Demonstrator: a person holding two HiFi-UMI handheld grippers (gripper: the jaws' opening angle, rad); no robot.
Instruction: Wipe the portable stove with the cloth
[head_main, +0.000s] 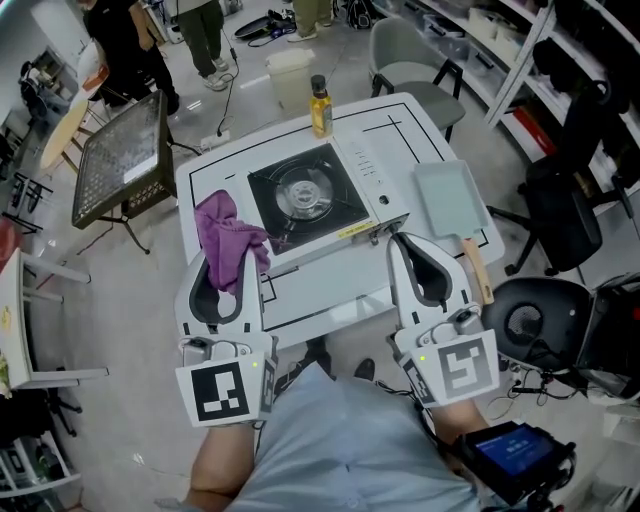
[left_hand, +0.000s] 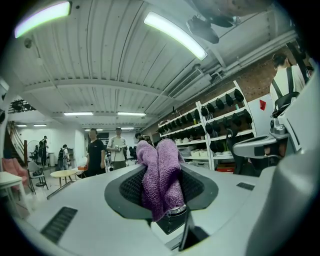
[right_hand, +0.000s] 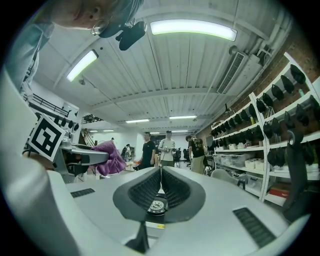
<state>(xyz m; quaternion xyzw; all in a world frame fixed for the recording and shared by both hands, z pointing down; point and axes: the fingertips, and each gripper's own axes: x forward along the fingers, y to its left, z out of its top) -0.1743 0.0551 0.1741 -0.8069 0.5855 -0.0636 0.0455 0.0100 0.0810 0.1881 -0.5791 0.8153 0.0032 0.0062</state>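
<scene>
The portable stove (head_main: 305, 195), black-topped with a round burner, sits mid-table. A purple cloth (head_main: 228, 235) hangs bunched at the stove's front left corner, and my left gripper (head_main: 228, 262) is shut on it. In the left gripper view the cloth (left_hand: 160, 175) fills the gap between the jaws and sticks up past them. My right gripper (head_main: 400, 243) is shut and holds nothing, its tips just off the stove's front right corner. Its jaws meet in a thin line in the right gripper view (right_hand: 160, 185), where the cloth (right_hand: 107, 157) shows at the left.
A yellow oil bottle (head_main: 320, 105) stands behind the stove. A pale green board with a wooden handle (head_main: 452, 200) lies at the table's right. A black chair (head_main: 540, 320) is near right, a wire rack (head_main: 125, 160) left, and people (right_hand: 157, 147) stand beyond.
</scene>
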